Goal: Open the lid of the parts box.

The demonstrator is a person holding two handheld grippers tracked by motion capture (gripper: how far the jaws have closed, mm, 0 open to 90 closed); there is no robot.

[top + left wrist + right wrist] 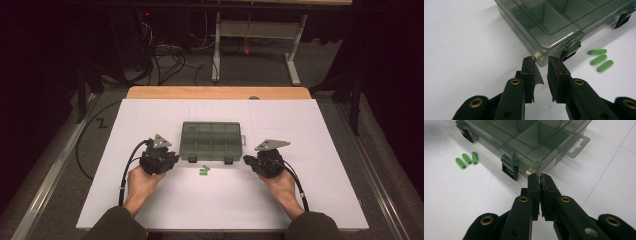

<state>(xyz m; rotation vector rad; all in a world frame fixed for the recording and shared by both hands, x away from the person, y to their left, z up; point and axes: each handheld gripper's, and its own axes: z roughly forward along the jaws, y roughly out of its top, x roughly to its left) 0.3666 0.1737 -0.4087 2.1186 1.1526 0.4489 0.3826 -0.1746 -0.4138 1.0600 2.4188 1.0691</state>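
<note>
On the white desk (320, 200), dead centre, sits a smoky see-through compartment box (212, 140), lid down, both dark latches facing the person. Left gripper (172, 159) is parked at the box's near-left corner, right gripper (247, 160) at the near-right corner, a hand behind each.

Look at the left gripper view: its jaws stand narrowly apart, nothing between them, tips just short of the corner of the box (554, 22), right by the left latch (572, 50). In the right gripper view the jaws are clenched flat together on nothing, nosing up to the other corner beside the right latch (510, 168).

Three little green wall plugs (204, 170) lie loose on the desk just in front of the box, between the two grippers.

How will that box handle? I'd say light, thin hard plastic, stiff but a bit springy in the lid, and glossy, so likely to skate on the smooth desk if pushed from one side only. The latches look like the spot to work: small snap tabs needing a tip hooked under the lower edge, with the other gripper steadying the body. The hang tab (574, 143) at the end looks too flimsy to pull on. The plugs seem featherweight, ribbed and liable to roll; pinch one across its middle.
</note>
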